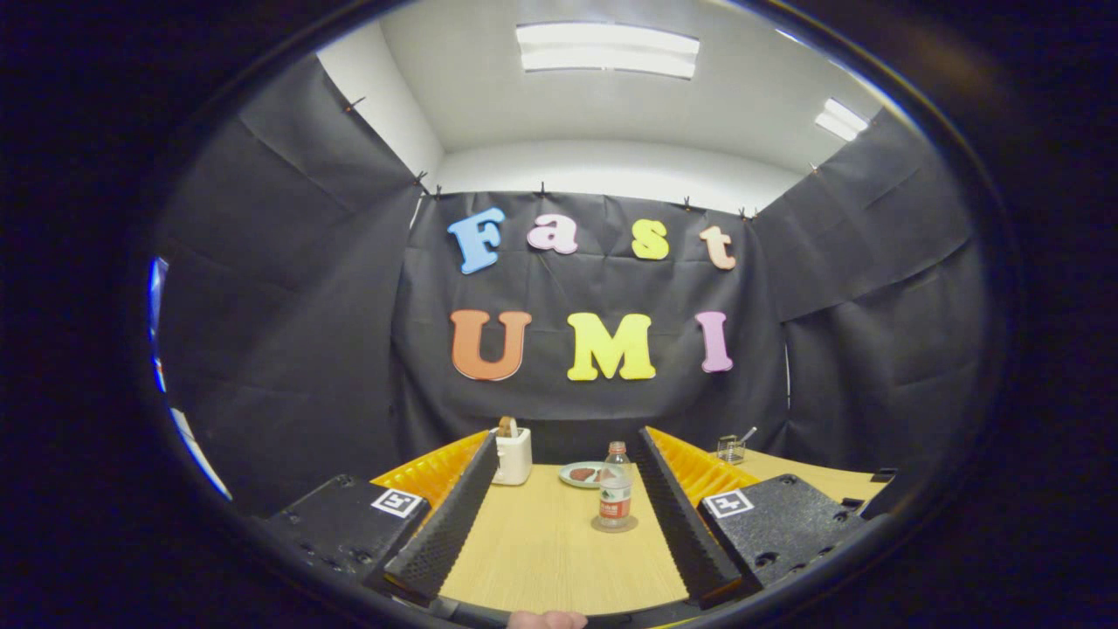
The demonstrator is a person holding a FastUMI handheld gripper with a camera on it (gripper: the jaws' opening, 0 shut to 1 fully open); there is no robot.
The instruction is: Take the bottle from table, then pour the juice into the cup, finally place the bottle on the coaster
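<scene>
Nearest the camera, a fingertip-like bit of a hand point(547, 619) pokes up at six o'clock, under the tool point(559, 511). Its two black ribbed fingers point(445, 524) stand spread wide apart, with nothing between them but bare table point(541, 559); the tool is open and grips nothing. Each finger backs onto a yellow ridged piece and a black block bearing a square marker.

Ahead of the fingers, toward one o'clock from the gap's middle and nearer the right finger, the bottle point(615, 487) stands upright on a round clear coaster point(614, 523). It is clear plastic with a red label and a pale cap; how much liquid it holds cannot be told.

Beyond the bottle, at about eleven o'clock from it, lies a small plate point(578, 474) with something brown on it. Farther toward ten o'clock, just beside the left finger's tip, stands a white cup point(513, 456) with a brownish thing sticking out of its top.

Past the right finger, at two o'clock, a small glass holder point(731, 449) with a thin rod leaning in it sits near the table's far edge.
</scene>
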